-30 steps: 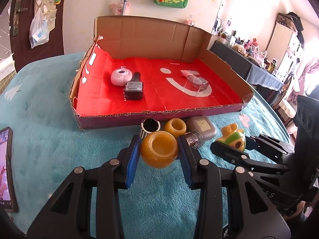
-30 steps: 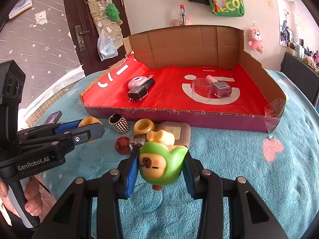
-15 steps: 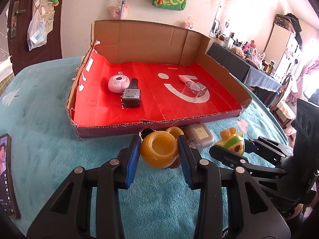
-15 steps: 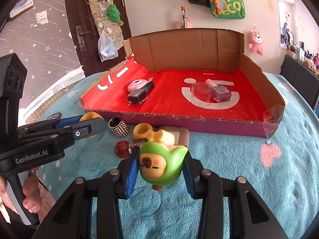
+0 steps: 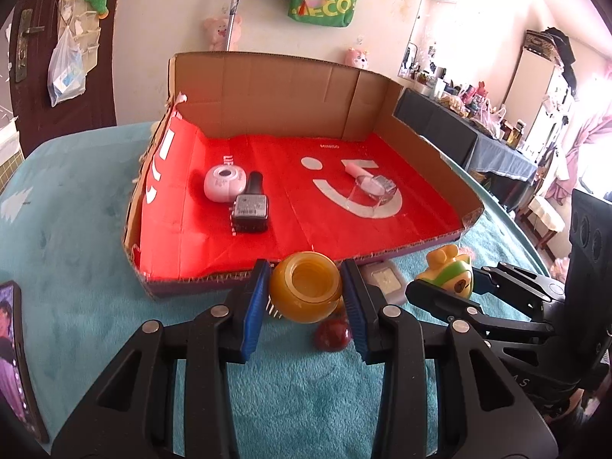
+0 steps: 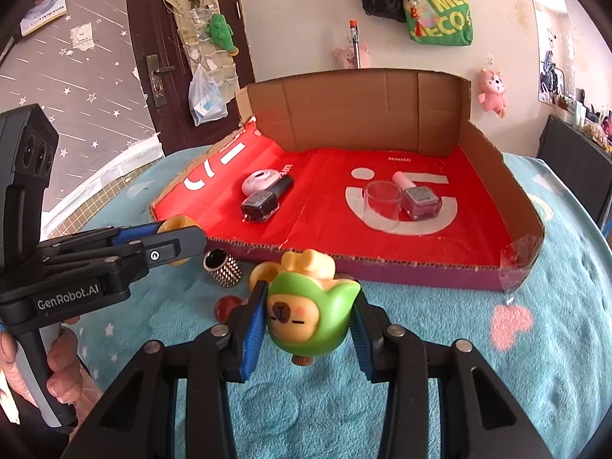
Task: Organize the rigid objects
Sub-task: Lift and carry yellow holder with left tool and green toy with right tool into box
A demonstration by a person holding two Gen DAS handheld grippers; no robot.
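Amber jar (image 5: pixel 305 291), mouth up, is pinched between the blue pads of my left gripper (image 5: pixel 306 298), clear of the teal cloth (image 5: pixel 76 210) for carrying. My right gripper (image 6: pixel 308 319) clamps the green capybara toy (image 6: pixel 308 315). Both hang before the red-lined box (image 5: pixel 290 84), which holds 2 groups, likely their destination.

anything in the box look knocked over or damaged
Yes. Both nail polish bottles lie on their sides on the red liner: the dark one beside the white round case, the mauve one touching the clear cup. The cardboard box's front right corner is torn and patched with clear tape.
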